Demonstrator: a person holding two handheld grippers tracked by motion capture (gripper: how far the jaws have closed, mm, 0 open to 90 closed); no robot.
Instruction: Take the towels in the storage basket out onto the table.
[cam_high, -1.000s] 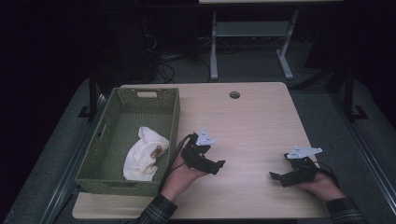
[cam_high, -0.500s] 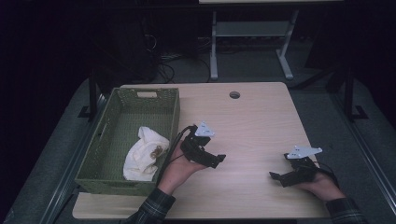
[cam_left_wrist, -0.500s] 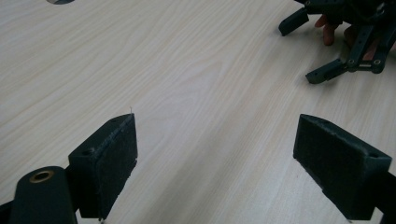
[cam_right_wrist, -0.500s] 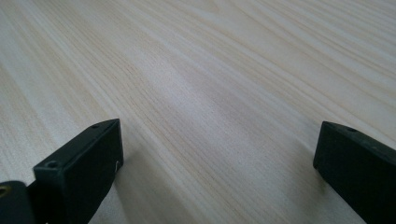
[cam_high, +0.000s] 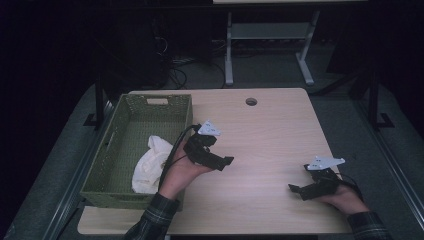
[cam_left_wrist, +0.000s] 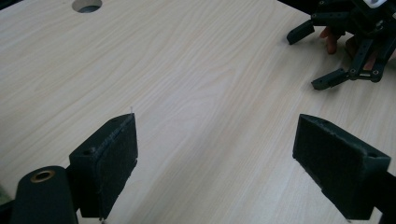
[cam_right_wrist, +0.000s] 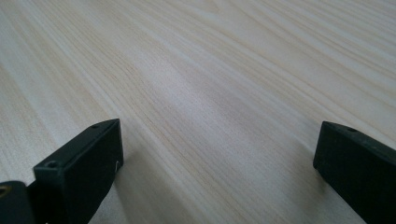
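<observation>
high view: white cloth (cam_high: 150, 165) is lying in green basket (cam_high: 145, 145) at 9 o'clock, looking soft, light; pinch a raised fold | left gripper view: left claw (cam_left_wrist: 215, 154) is staying spread over bench (cam_left_wrist: 187, 70) | right gripper view: right claw (cam_right_wrist: 219, 163) is spread, empty

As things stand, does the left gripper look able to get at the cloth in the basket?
Probably yes. The left gripper is open and empty beside the basket. The cloth lies uncovered in the open-topped basket, though the gripper now points away and would need turning back over the wall.
</observation>
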